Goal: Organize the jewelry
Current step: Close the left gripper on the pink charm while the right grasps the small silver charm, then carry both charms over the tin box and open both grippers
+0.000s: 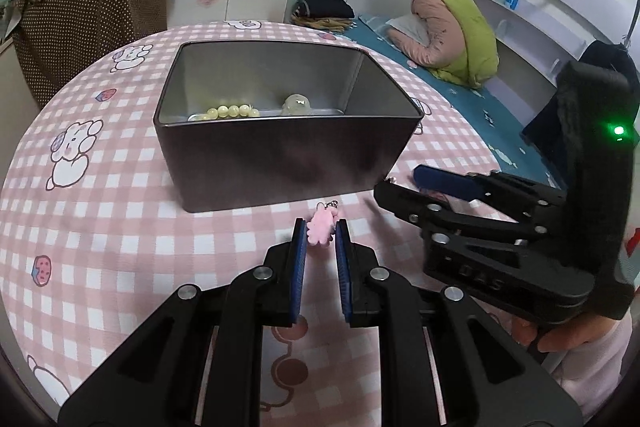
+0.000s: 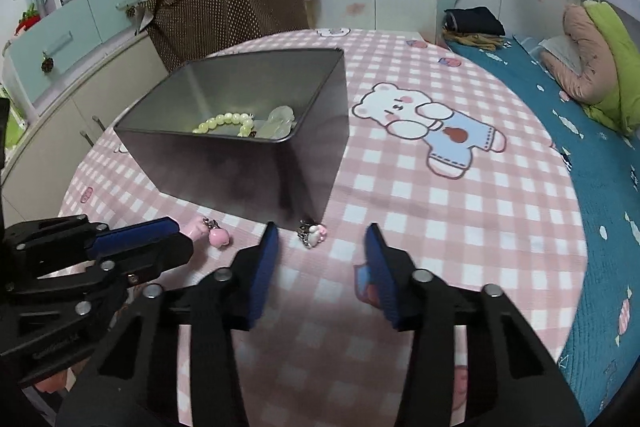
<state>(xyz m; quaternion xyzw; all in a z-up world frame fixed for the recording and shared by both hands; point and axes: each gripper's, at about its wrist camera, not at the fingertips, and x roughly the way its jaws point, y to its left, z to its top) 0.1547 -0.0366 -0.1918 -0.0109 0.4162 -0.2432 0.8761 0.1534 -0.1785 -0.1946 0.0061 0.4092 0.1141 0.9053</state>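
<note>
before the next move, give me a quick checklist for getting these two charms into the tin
1. Left hand-held gripper clamped on the pink charm: ok.
2. Paw-print charm between the right hand-held gripper fingers: ok, but pads not on it yet.
3. Metal tin open on top: ok.
4. Room inside beside the bead bracelet and pale stone piece: ok.
5. Grippers clear of each other: ok.
6. Pink charm lifted off the cloth: cannot tell.

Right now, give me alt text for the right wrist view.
The right gripper hovers with jaws apart over a small paw charm beside a grey tin on a pink checked cloth; the left gripper holds a pink charm.
</note>
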